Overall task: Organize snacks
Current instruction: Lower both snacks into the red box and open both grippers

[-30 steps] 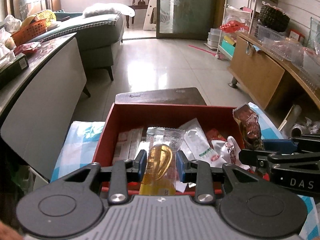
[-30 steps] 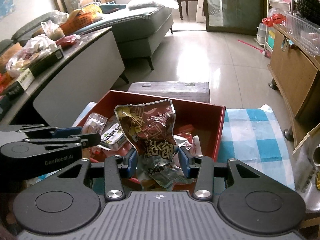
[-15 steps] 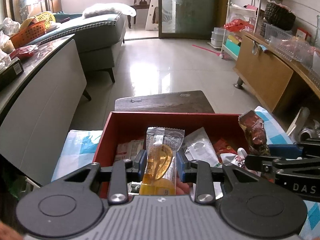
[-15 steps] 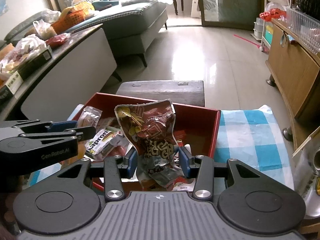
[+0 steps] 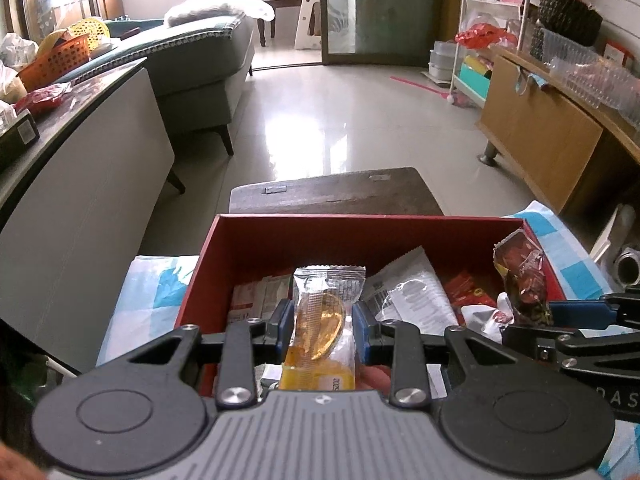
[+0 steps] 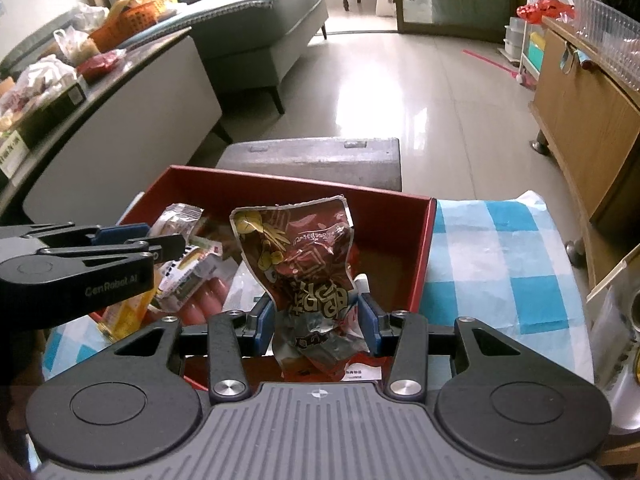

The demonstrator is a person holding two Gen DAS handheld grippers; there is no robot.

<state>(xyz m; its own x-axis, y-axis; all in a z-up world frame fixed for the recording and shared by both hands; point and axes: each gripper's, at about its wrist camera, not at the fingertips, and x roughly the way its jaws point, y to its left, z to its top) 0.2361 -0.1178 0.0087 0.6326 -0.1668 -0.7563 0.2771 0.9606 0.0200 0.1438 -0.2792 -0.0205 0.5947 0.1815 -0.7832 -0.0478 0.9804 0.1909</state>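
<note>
A red box [image 5: 360, 232] holds several snack packets on a blue checked cloth. My left gripper [image 5: 322, 326] is shut on a clear yellow snack packet [image 5: 320, 320], held upright over the box's near left part. My right gripper [image 6: 316, 322] is shut on a crumpled dark red snack bag [image 6: 308, 264], held upright over the box's near right part [image 6: 420, 264]. The red bag also shows in the left wrist view [image 5: 522, 280], and the left gripper with its packet in the right wrist view [image 6: 132, 248]. A white packet [image 5: 416, 300] and sausages [image 6: 200, 304] lie inside the box.
A dark wooden stool [image 5: 336, 196] stands just beyond the box. The checked cloth [image 6: 492, 264] extends right of the box. A grey-topped counter [image 5: 80, 152] is on the left, a wooden cabinet [image 5: 552, 148] on the right. Shiny foil items [image 6: 624, 340] sit at the far right.
Both grippers have drawn back and risen a little with their packets still held; the box looks farther and lower in both views.
</note>
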